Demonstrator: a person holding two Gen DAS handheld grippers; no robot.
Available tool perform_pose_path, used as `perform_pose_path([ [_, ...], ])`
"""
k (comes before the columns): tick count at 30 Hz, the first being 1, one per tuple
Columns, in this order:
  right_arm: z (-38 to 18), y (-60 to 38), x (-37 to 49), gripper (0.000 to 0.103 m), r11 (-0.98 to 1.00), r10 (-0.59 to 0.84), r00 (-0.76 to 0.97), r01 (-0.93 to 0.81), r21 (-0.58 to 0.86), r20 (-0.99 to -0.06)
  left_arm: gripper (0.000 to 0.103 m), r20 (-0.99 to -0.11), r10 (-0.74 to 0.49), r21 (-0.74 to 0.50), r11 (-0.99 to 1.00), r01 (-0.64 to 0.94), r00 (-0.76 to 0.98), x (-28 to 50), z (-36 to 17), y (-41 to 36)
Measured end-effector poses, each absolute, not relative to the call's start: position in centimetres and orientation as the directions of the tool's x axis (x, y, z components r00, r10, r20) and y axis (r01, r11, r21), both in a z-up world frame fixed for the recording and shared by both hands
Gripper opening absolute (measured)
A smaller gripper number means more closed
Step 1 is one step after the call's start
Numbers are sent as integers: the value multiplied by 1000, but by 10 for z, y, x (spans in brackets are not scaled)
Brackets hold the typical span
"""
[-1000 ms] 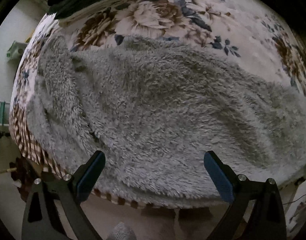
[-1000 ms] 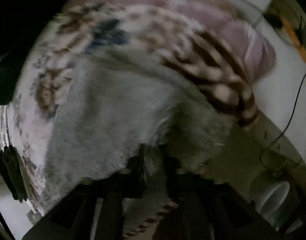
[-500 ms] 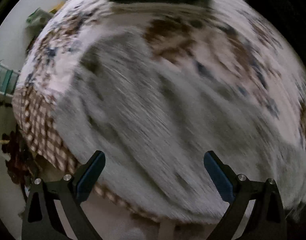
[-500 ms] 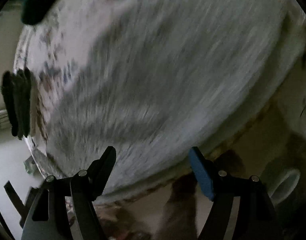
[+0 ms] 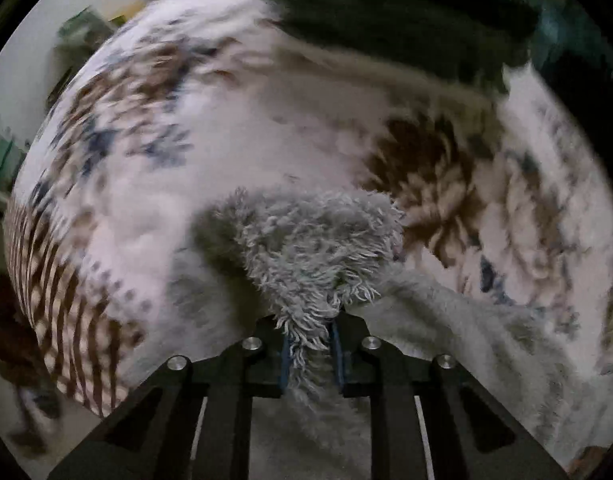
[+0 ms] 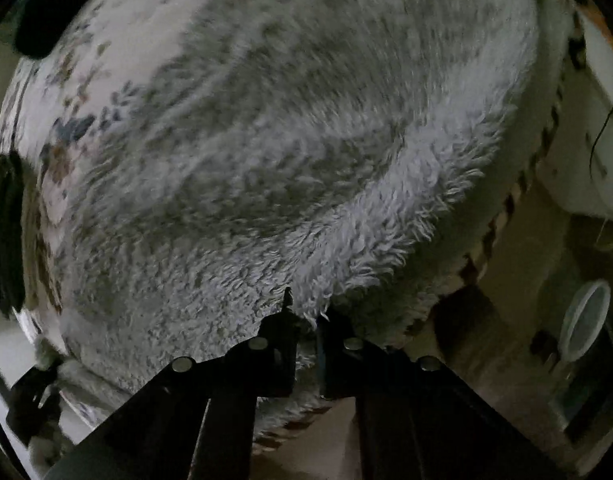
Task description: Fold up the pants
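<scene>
Grey fluffy fleece pants [image 6: 286, 160] lie spread over a floral bedspread [image 5: 266, 120]. In the left wrist view a bunched end of the pants [image 5: 306, 240] rises off the bedspread. My left gripper [image 5: 311, 344] is closing on it, with fleece pinched between its blue pads [image 5: 284, 360]. In the right wrist view my right gripper [image 6: 306, 320] is closing on the near edge of the pants by the bed's edge, with pile squeezed between its jaws. Both point steeply down.
Dark clothing [image 5: 406, 12] lies at the far side of the bed. The bed's brown checked border [image 5: 66, 300] drops to the floor. A white bin [image 6: 582, 328] and a thin cable [image 6: 610, 100] are to the right, and a dark object [image 6: 2, 232] hangs at the left.
Both grippers were wide open half a second ago and now pinch fleece. The left one swept across the bed, so floral bedspread fills its view. The right one held fleece a second ago.
</scene>
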State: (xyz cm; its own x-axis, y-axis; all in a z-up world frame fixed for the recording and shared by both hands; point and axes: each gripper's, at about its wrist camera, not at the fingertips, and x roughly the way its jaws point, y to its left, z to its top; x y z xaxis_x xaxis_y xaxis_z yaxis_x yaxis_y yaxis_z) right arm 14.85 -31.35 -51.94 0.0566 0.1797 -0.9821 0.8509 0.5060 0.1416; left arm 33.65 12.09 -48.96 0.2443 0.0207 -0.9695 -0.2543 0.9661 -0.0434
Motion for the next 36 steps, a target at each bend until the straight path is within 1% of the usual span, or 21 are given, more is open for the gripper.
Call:
perform_pose_path([
  [3,-507,-311,147,7,535,164,45,835,127,-985,14,-972,-14,-101,926,-363,235,288,-480,167],
  [7,-506,-334,128,7,563,158,7,821,95,-987,14,-990,-49,-105,882,-459,132,247,-514,205],
  [9,-512,-338,114,7,583,156,-30,810,67,-987,18,-991,-89,-127,862,-491,99,234,-535,217],
  [11,-524,-330,118,8,606,187,-61,793,67,-980,26,-986,-139,-165,853,-495,90,230,-541,220],
  [12,-530,-328,120,9,621,211,-82,781,69,-974,31,-983,-156,-184,845,-501,98,227,-540,221],
  [13,-533,-328,120,13,617,240,-79,782,89,-968,45,-980,-172,-201,837,-509,103,224,-536,221],
  [14,-534,-328,119,20,607,266,-65,786,115,-962,66,-975,-189,-222,827,-516,115,220,-532,222],
  [15,-536,-328,118,26,596,299,-50,790,146,-953,76,-970,-203,-243,821,-517,134,217,-527,221],
  [16,-537,-327,118,36,590,317,-45,791,160,-947,88,-967,-209,-256,818,-516,147,214,-523,220],
  [19,-542,-322,109,37,570,346,-43,803,174,-937,88,-969,-198,-246,821,-514,148,213,-521,215],
  [20,-545,-320,108,34,557,359,-27,808,192,-933,88,-967,-208,-253,817,-519,145,215,-522,213],
  [21,-545,-318,106,27,554,359,-15,808,200,-933,88,-966,-210,-257,811,-525,149,216,-522,211],
  [22,-544,-316,104,8,567,348,-20,801,194,-937,88,-966,-205,-259,809,-529,158,220,-520,208],
  [25,-546,-308,99,8,604,334,-68,781,158,-940,88,-967,-179,-248,816,-521,180,226,-515,203],
  [27,-547,-303,101,8,631,363,-84,755,179,-928,88,-971,-149,-224,835,-502,187,227,-507,198],
  [28,-542,-304,107,10,642,369,-72,740,198,-927,88,-974,-130,-206,850,-485,185,226,-501,190],
  [30,-528,-315,108,17,627,377,-15,740,243,-926,88,-975,-114,-190,875,-445,192,227,-491,175],
  [31,-517,-330,104,22,603,370,30,753,265,-928,88,-976,-102,-176,889,-423,192,228,-487,166],
  [32,-507,-347,100,26,577,352,68,770,273,-934,88,-980,-74,-142,909,-393,183,229,-481,152],
  [36,-481,-437,77,26,431,221,186,862,267,-957,88,-981,-83,-125,963,-237,177,231,-464,72],
])
